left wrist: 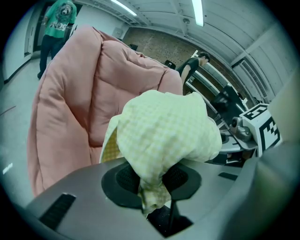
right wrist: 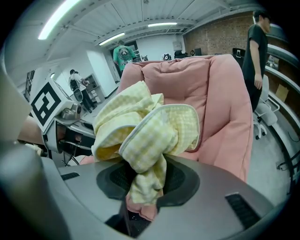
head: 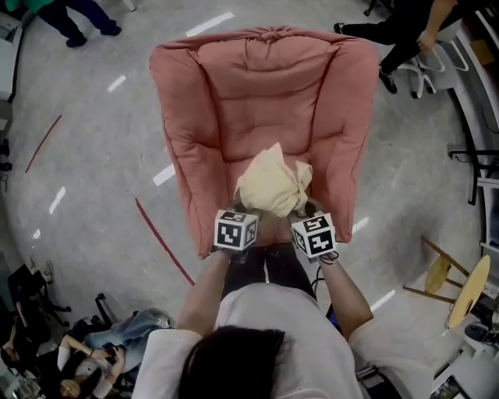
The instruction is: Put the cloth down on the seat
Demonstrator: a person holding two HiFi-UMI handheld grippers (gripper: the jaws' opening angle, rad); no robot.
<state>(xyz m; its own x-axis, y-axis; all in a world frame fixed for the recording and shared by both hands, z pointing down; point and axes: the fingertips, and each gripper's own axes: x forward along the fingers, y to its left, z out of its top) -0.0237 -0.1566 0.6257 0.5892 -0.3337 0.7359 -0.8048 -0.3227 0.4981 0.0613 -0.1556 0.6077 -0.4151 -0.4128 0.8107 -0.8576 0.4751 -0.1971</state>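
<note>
A bunched pale yellow checked cloth (head: 273,185) hangs over the front of the pink padded seat (head: 234,101). My left gripper (head: 246,212) is shut on the cloth (left wrist: 164,131) at its near left side, the fabric pinched between the black pads (left wrist: 126,177). My right gripper (head: 302,210) is shut on the cloth (right wrist: 150,131) at its near right side, with a fold caught between its pads (right wrist: 176,180). The two grippers sit close together, side by side. From the head view, the marker cubes hide the jaws.
The pink chair stands on a grey floor with red lines (head: 160,238). People stand at the far left (head: 70,19) and far right (head: 405,31). A wooden stool (head: 460,284) is at the right, and bags lie at the lower left (head: 117,331).
</note>
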